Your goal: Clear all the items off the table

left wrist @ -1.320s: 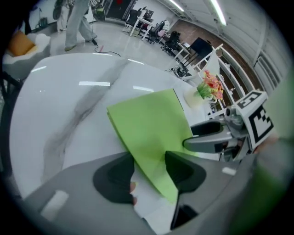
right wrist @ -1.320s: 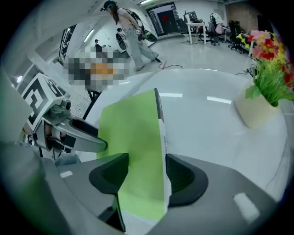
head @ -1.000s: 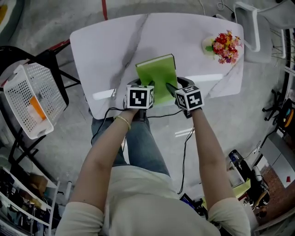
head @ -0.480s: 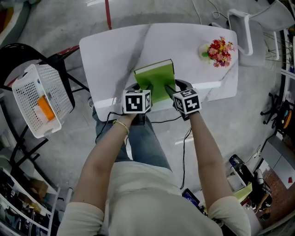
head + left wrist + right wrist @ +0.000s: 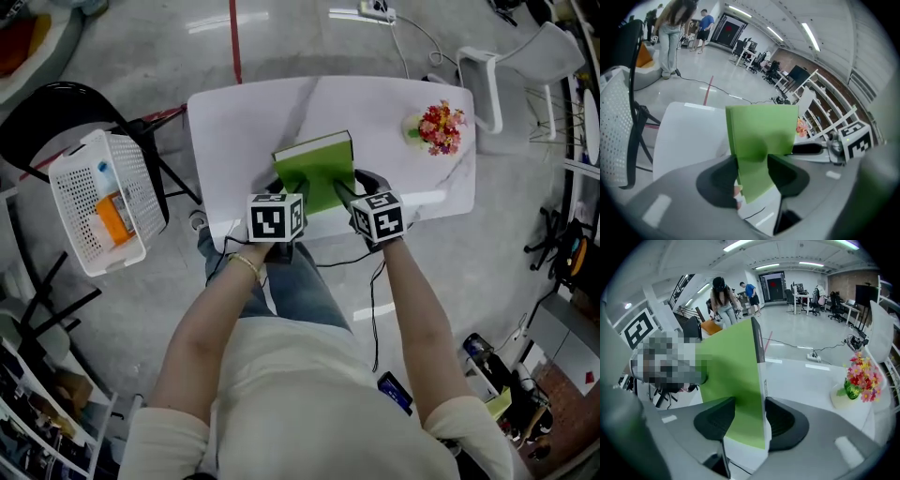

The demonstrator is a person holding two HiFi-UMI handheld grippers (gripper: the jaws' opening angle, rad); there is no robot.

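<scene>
pinching green book (image 5: 316, 167) by its near edge w/ both sets of jaws: left gripper (image 5: 752, 176) squeezing the cover nr the 7 o'clock corner, right gripper (image 5: 749, 420) clamped across cover + page block nr the 5 o'clock corner. holding it tilted, apparently lifted just clear of the table (image 5: 234, 122) front-centre, w/ flower vase (image 5: 437, 127) well apart at 2 o'clock and white basket (image 5: 94, 202) off the table at 9. prob a stiff, fairly weighty hardback w/ slick cover, so best gripped deep at both near corners, kept shut, not dangled from one side.
</scene>
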